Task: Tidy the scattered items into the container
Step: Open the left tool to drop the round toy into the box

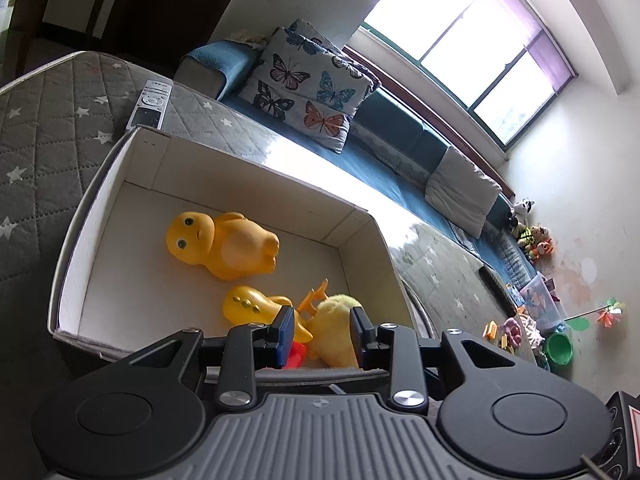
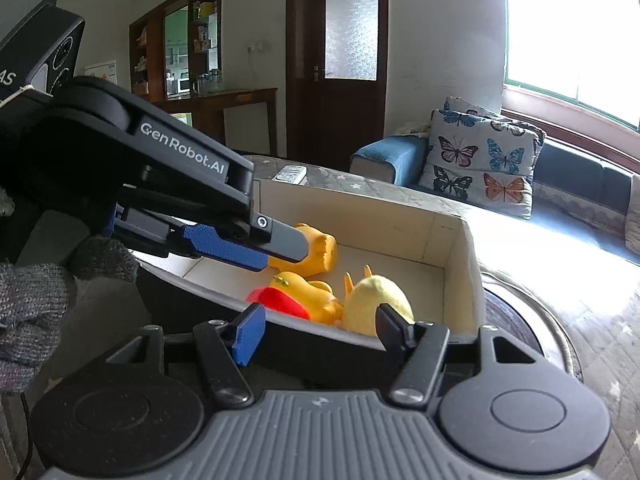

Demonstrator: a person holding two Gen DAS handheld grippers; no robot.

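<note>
A white cardboard box (image 1: 100, 208) (image 2: 460, 248) stands on the star-patterned grey cover. In it lie a big yellow rubber figure (image 1: 228, 244) (image 2: 316, 250), a yellow duck with a red beak (image 1: 256, 306) (image 2: 308, 296) and a fluffy yellow chick with orange feet (image 1: 334, 328) (image 2: 378, 296). My left gripper (image 1: 322, 334) is open and empty over the box's near edge, just above the chick; it also shows in the right wrist view (image 2: 240, 246). My right gripper (image 2: 318, 334) is open and empty, just outside the box's near wall.
A remote control (image 1: 150, 104) (image 2: 290, 174) lies on the cover beyond the box. A sofa with butterfly cushions (image 1: 304, 88) (image 2: 480, 156) runs behind. Small toys and a green pot (image 1: 558, 350) sit on the floor at the right.
</note>
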